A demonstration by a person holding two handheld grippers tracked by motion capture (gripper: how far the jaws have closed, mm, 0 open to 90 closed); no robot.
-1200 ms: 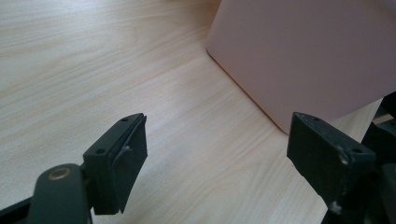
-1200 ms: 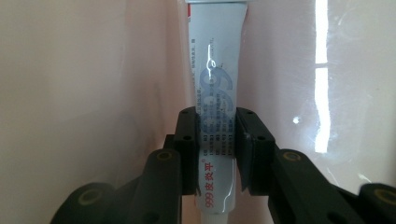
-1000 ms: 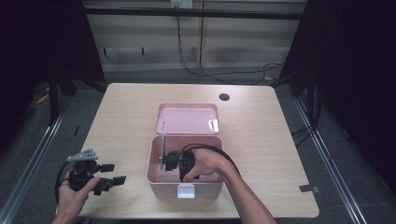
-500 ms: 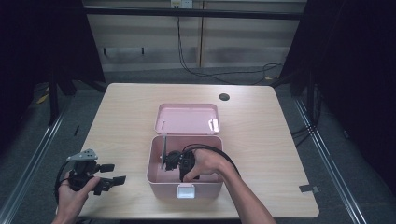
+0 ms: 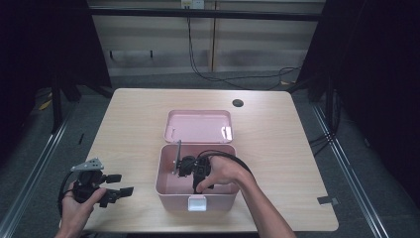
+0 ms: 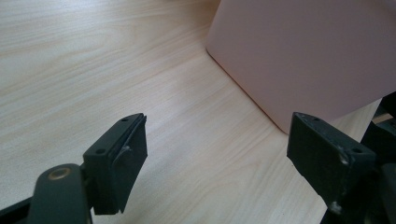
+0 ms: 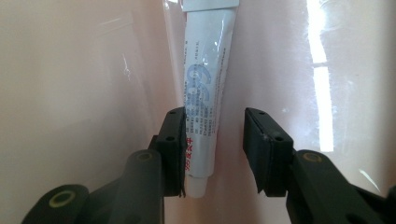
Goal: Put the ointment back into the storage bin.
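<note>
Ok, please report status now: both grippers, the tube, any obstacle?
Right gripper inside pink box, jaws just opening, tube released between them. Left gripper open over table. No obstacle.

The box (image 5: 196, 191) is pale pink, its open lid (image 5: 198, 126) the same pink with a glossy white glare, and its latch (image 5: 197, 203) a lighter whitish pink. The tube (image 7: 205, 93) in it is white with blue lettering, a blue swirl mark and a line of red print near its white cap. The table (image 5: 129, 124) is light wood with fine grain and a dark round hole (image 5: 237, 103). Both grippers, left (image 5: 120, 184) and right (image 7: 212, 140), are matt black; the left carries a grey plate (image 5: 88, 164)
</note>
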